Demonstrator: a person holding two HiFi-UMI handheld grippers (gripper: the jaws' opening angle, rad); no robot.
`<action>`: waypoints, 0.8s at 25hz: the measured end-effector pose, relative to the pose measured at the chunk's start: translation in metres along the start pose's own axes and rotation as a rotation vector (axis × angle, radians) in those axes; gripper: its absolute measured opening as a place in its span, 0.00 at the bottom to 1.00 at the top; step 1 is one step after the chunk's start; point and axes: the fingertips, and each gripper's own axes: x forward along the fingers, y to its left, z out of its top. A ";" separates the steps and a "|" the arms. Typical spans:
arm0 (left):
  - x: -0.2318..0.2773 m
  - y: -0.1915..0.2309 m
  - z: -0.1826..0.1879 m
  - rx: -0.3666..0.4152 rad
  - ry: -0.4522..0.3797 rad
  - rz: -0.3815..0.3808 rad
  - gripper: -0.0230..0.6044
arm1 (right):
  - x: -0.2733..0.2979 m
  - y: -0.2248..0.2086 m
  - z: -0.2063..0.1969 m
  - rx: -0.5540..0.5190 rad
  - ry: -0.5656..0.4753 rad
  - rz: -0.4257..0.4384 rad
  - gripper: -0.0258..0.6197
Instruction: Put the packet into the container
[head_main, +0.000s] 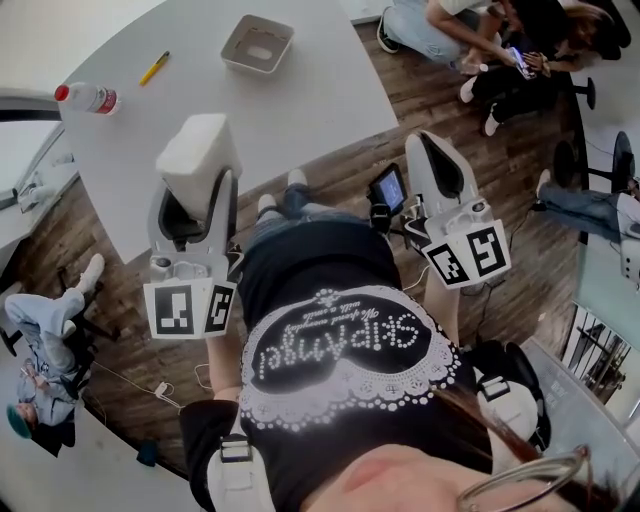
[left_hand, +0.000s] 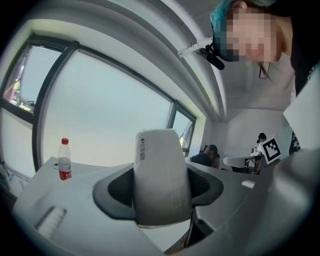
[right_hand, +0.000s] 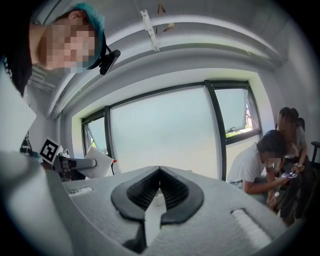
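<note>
White packet (head_main: 195, 150) clamped between jaws of left gripper (head_main: 197, 195), over near edge of table (head_main: 300, 110).
Lifted, not yet delivered: grey container (head_main: 257, 43) waiting at far side. Right gripper (head_main: 432, 150) closed up, apparently on nothing.

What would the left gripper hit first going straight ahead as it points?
Probably bare table, between the pen and the container; the left gripper, shut on the packet, may pass above it.
</note>
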 end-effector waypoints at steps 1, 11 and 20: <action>0.001 -0.001 0.000 0.000 -0.004 0.004 0.48 | 0.001 -0.002 0.000 -0.004 0.000 0.005 0.04; 0.007 0.003 0.000 -0.005 -0.009 0.024 0.48 | 0.015 0.004 -0.003 -0.009 0.018 0.056 0.04; 0.032 0.028 0.022 0.002 0.003 -0.013 0.48 | 0.044 0.012 0.013 -0.001 0.008 0.028 0.04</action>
